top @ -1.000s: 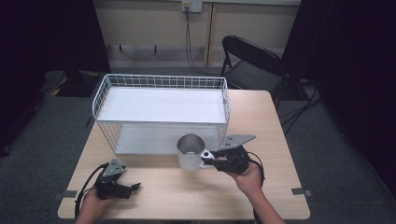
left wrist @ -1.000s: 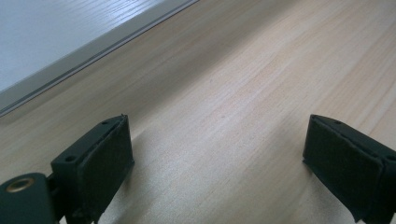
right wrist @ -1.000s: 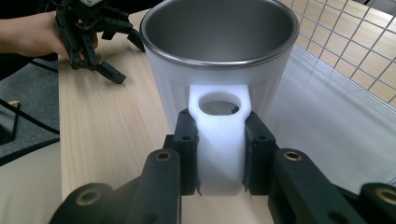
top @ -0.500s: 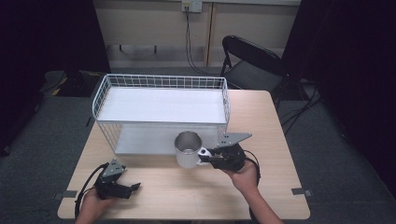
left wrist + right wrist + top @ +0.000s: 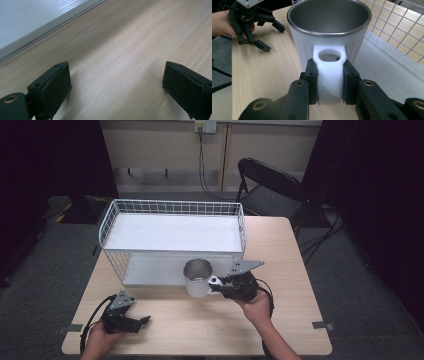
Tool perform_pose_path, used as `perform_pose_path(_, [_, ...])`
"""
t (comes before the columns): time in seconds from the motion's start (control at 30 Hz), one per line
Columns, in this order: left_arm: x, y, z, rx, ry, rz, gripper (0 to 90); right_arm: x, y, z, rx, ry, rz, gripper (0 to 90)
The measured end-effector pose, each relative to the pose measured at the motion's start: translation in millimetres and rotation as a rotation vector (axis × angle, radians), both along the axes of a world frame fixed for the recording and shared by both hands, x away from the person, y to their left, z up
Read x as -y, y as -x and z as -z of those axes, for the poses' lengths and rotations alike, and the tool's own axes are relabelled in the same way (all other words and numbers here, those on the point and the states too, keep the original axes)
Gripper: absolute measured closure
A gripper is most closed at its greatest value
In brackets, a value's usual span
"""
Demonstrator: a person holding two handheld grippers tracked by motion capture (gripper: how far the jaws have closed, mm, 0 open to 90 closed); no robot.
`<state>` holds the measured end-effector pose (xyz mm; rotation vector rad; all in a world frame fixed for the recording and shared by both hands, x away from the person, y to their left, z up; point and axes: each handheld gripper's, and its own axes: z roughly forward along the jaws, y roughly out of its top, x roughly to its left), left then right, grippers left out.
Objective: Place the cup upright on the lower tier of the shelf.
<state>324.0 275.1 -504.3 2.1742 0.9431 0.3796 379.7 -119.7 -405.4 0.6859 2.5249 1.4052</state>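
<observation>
One table [image 5: 210, 320]: one mug [image 5: 197, 277], one rack [image 5: 172, 232], two tongs

Right gripper [image 5: 329, 82] at bottom centre, jaws closed on white handle [image 5: 329, 72] of mug [image 5: 329, 32]. Mug upright, white outer wall, metal rim and inside, open mouth up. Wooden table [image 5: 264, 75] under and left of mug. White wire basket [image 5: 397, 27] far right, its pale floor just right of mug. Far left: left gripper [image 5: 259, 26] in person's hand [image 5: 222, 22], jaws apart, resting on table, well apart from mug
</observation>
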Motion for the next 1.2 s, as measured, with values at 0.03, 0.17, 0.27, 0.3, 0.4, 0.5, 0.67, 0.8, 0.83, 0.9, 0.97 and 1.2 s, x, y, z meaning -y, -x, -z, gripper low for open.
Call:
perform_pose_path(0.03, [-0.2,-0.1,-0.1,0.002,-0.003,0.001,7.6,-0.5,-0.5,0.5,-0.002,0.0,0.0,71.4])
perform_pose_path(0.17, [-0.1,0.0,-0.1,0.001,-0.002,0.0,7.6,-2.7,-1.6,1.8,0.003,-0.009,0.009,71.4])
perform_pose_path(0.27, [0.1,0.1,0.0,-0.001,0.001,-0.001,7.6,-5.6,-2.3,1.9,0.001,-0.009,0.013,71.5])
perform_pose_path(0.3, [0.0,0.0,-0.1,0.001,-0.001,-0.001,7.6,-6.4,-2.8,1.9,0.0,-0.009,0.011,71.5])
perform_pose_path(0.4, [0.0,0.0,-0.1,0.001,-0.002,0.0,7.6,-8.5,-3.9,2.3,0.0,-0.009,0.013,71.4])
perform_pose_path(0.5, [0.0,0.0,-0.1,0.001,-0.002,0.0,7.6,-10.3,-4.7,2.1,0.002,-0.01,0.019,71.4])
perform_pose_path(0.67, [0.0,0.0,-0.1,0.001,-0.001,0.0,7.6,-13.4,-7.9,2.6,-0.011,-0.019,0.025,71.4])
perform_pose_path(0.8, [0.0,0.0,-0.1,0.001,-0.001,-0.001,7.6,-17.0,-9.0,4.0,-0.012,-0.021,0.032,71.4])
perform_pose_path(0.83, [0.0,0.0,-0.1,0.001,-0.001,0.0,7.6,-17.7,-9.5,4.3,-0.014,-0.024,0.032,71.4])
perform_pose_path(0.9, [-0.2,-0.1,-0.2,0.002,-0.003,0.001,7.6,-19.9,-9.8,4.8,-0.01,-0.022,0.039,71.4])
perform_pose_path(0.97, [0.0,0.0,-0.1,0.001,-0.001,0.0,7.5,-21.6,-10.2,5.3,-0.008,-0.023,0.044,71.4])
perform_pose_path(1.2, [0.0,0.0,-0.1,0.001,-0.002,0.0,7.5,-27.5,-12.3,6.8,0.004,-0.032,0.074,71.4])
